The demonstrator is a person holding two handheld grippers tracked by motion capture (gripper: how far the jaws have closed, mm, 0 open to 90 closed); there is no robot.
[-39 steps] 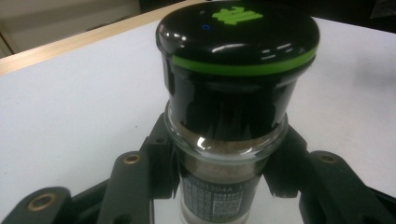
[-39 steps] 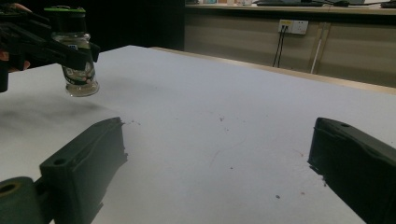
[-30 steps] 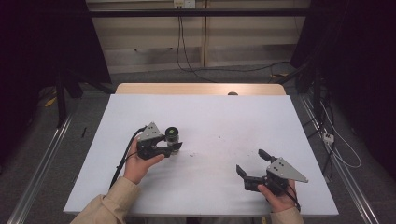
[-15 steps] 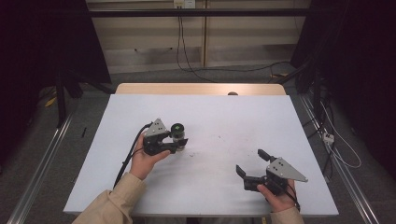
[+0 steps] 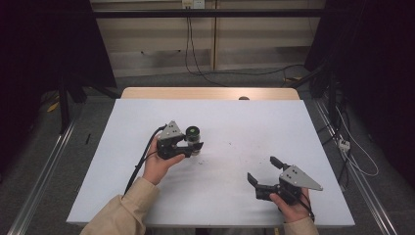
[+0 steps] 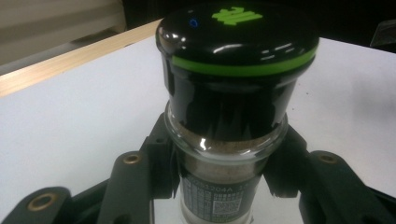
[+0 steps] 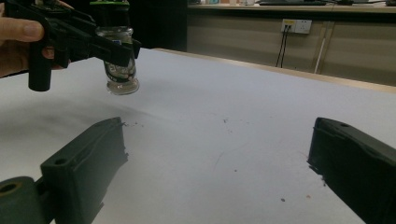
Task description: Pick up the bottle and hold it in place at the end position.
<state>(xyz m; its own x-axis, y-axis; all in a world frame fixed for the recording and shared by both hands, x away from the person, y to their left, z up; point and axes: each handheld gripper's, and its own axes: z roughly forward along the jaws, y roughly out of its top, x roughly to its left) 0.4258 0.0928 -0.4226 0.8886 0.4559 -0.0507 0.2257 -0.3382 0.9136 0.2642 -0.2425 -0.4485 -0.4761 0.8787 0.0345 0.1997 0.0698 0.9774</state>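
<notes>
A glass spice jar (image 5: 194, 133) with a black cap and a green ring stands upright between the jaws of my left gripper (image 5: 195, 145), left of the table's middle. In the left gripper view the jaws press on both sides of the jar (image 6: 233, 93) below its cap, with brownish powder inside. In the right gripper view the jar (image 7: 120, 70) seems to hang just above the white table, gripped by the left gripper (image 7: 116, 49). My right gripper (image 5: 262, 169) rests low at the front right, open, with nothing between its jaws (image 7: 219, 158).
The white table (image 5: 244, 117) has a wooden strip (image 5: 210, 93) along its far edge, with a small dark object (image 5: 243, 98) on it. Dark specks (image 5: 235, 146) dot the surface between the grippers. Cables and metal rails run over the floor around the table.
My left gripper has moved to the right and slightly away from me with the jar in it. The right gripper has stayed where it was.
</notes>
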